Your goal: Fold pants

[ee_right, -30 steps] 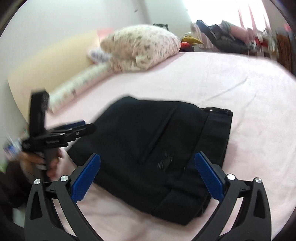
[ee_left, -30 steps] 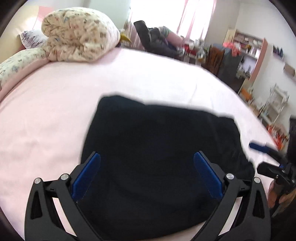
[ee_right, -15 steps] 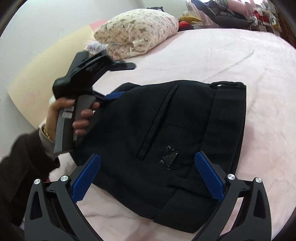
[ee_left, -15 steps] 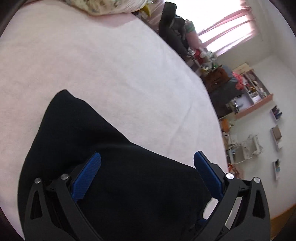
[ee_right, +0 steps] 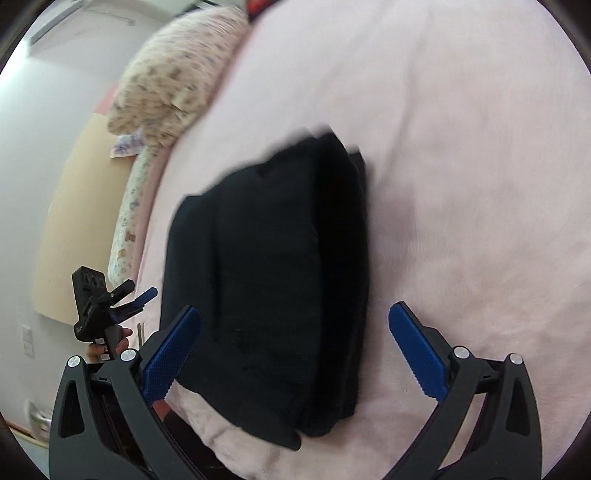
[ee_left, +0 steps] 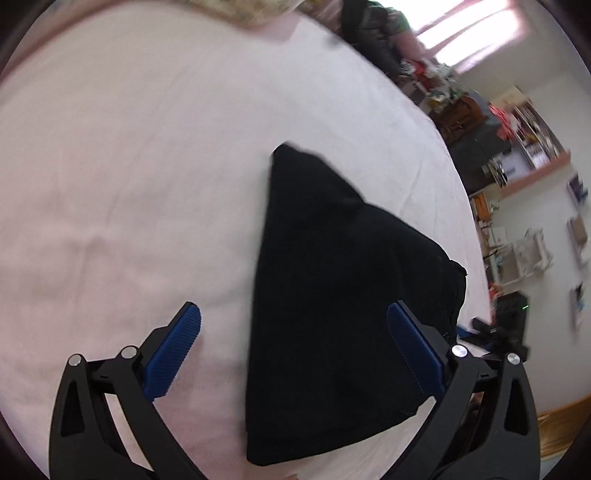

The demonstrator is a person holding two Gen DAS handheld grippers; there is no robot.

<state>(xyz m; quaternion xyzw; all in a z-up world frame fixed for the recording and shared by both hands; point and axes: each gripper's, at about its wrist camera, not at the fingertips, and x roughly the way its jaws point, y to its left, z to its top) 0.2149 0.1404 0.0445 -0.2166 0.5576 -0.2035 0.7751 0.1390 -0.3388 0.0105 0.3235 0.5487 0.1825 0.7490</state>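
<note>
The black pants lie folded in a compact stack on the pink bed; they also show in the right wrist view. My left gripper is open and empty, held above the near part of the pants. My right gripper is open and empty above the near edge of the stack. The left gripper also shows small at the left of the right wrist view, held in a hand off the bed's side. Both views are motion-blurred.
A floral quilt bundle and a long floral pillow lie at the head of the bed. A chair with clothes, shelves and clutter stand beyond the bed's far side.
Both grippers have swung and pulled back from the pants. The left gripper, which was over the pants, now sits off the bed's side. The pants lie as before, folded.
</note>
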